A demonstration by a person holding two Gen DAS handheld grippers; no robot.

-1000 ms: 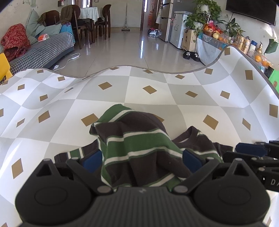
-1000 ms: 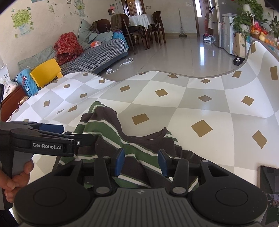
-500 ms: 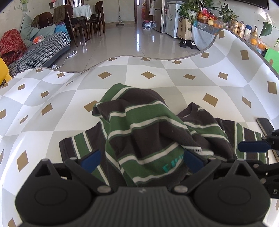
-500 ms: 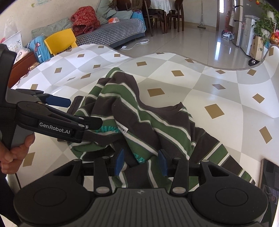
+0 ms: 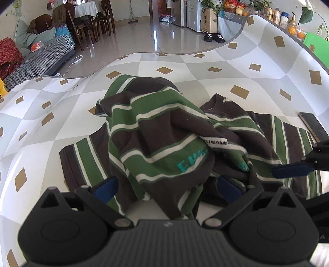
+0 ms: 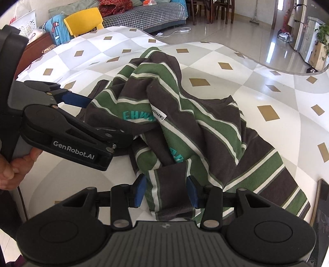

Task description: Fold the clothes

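A green, brown and white striped shirt (image 5: 164, 131) lies crumpled on the checkered tablecloth (image 5: 185, 67); it also shows in the right wrist view (image 6: 185, 123). My left gripper (image 5: 166, 187) is open, its blue pads wide apart on either side of a bunched fold of the shirt near the table's front edge. My right gripper (image 6: 166, 189) is open, with a strip of the shirt's hem lying between its pads. The left gripper (image 6: 82, 115) appears in the right wrist view at the shirt's left side.
A dark phone (image 5: 312, 127) lies on the table right of the shirt. The table's far edge (image 5: 144, 53) drops to a tiled floor. A yellow chair (image 6: 84, 22) and a sofa (image 6: 148, 14) stand beyond the table's left side.
Both grippers have pulled back toward the table's front edge, so more of the shirt shows. The right gripper's jaws have opened wider around the hem strip.
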